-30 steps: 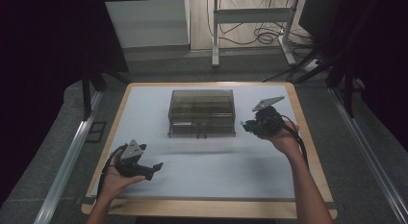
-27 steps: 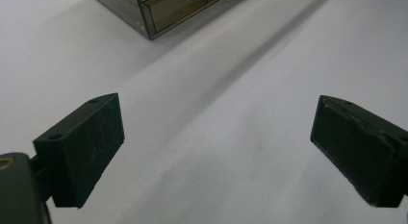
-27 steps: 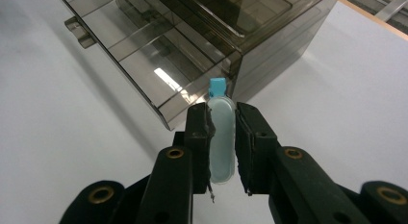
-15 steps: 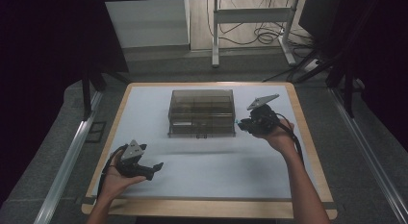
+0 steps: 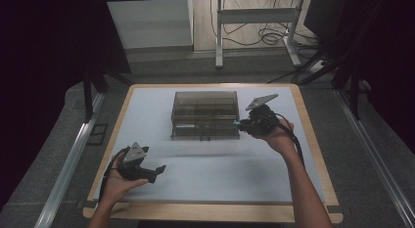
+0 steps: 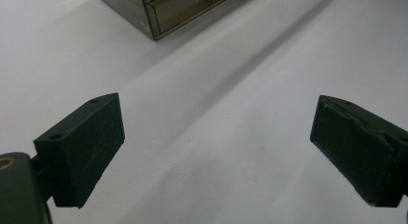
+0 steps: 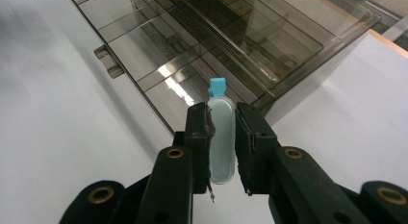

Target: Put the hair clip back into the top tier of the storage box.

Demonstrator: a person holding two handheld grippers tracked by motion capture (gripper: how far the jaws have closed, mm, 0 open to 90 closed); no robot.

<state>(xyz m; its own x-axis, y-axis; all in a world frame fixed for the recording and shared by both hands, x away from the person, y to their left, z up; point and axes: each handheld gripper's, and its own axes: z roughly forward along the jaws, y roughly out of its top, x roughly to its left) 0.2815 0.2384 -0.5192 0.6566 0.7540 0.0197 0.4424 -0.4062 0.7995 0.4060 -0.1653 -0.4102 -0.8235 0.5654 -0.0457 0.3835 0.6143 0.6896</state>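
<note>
Glossy clear plastic box (image 5: 205, 115); matt, prob. paper, table (image 5: 235, 169).

The right gripper (image 5: 238, 124), squeezing a small bottle with a blue cap (image 7: 220, 132), has moved left, closer to the smoky plastic drawer box (image 5: 205, 113). Its tip is now just beside the box's right front corner.

A wood-edged table (image 5: 313, 140) with a pale top stands on grey floor (image 5: 362, 154). Beyond its far edge, a white metal frame (image 5: 254, 15) stands among loose black cables (image 5: 274, 37), with a pale panel (image 5: 149, 25) to their left. 2 metal rails (image 5: 66, 169) flank the table.
</note>
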